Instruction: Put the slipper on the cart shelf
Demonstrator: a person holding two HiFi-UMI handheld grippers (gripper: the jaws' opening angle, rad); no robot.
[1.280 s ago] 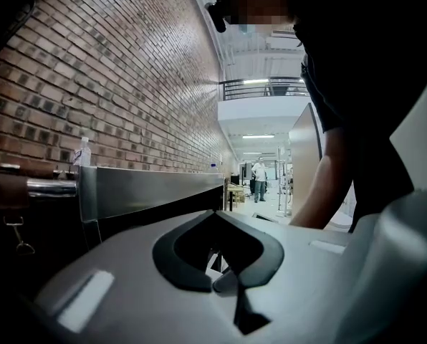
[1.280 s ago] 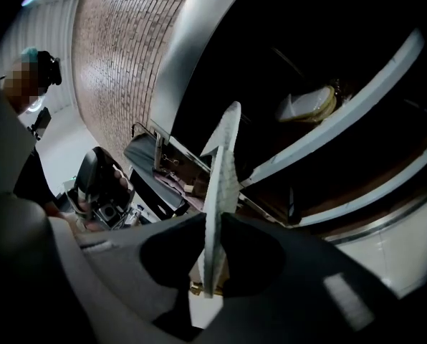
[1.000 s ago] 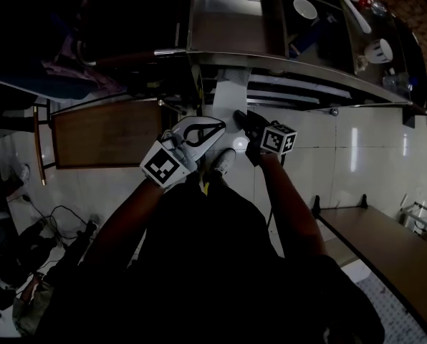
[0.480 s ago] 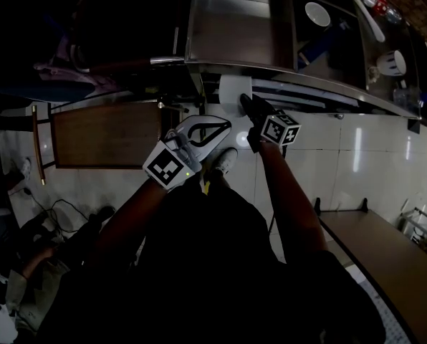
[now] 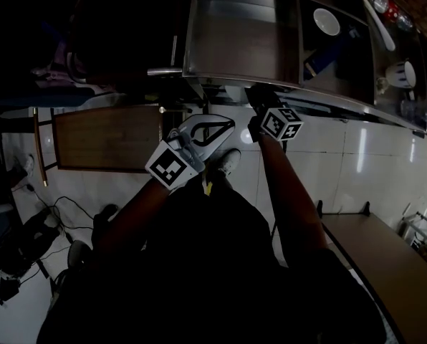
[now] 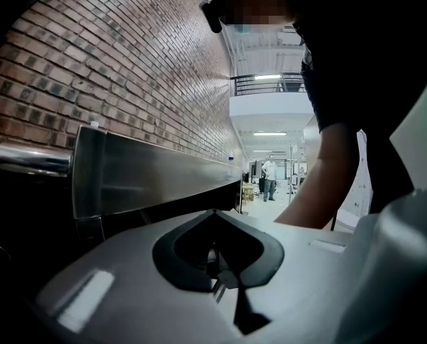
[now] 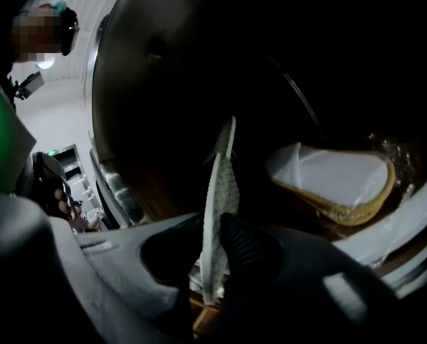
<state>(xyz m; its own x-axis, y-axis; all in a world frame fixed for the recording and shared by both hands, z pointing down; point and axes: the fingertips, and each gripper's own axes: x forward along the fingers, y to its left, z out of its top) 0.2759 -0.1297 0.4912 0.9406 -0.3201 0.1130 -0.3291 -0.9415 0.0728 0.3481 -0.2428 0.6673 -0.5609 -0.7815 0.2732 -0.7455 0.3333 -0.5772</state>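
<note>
The right gripper (image 7: 215, 253) has its fingers (image 7: 249, 246) clamped on the slipper (image 7: 221, 185), pinching the thin sole at its near end. The slipper stands on edge, with its long axis running straight away from the fingers into the dark inside of the cart (image 5: 235, 41). Whether the toe or the heel leads I cannot tell. In the head view this gripper reaches in under the front edge of the cart's top tray, so it is clearly the nearer hand for the job.

A second slipper (image 7: 335, 181) lies flat on the lower surface (image 7: 306, 217), to the right of the held one and just beyond it, apart from it. Its long axis runs roughly crosswise to the held sole (the pair would end up at odd angles unless the wrist turns).

The coming move seems to depend on rolling the held slipper from on-edge to flat, then lowering it onto the bare stretch of surface left of the second slipper, near the front edge.

The left gripper (image 5: 224, 126) hangs outside the cart's front edge, its fingers together on nothing.
</note>
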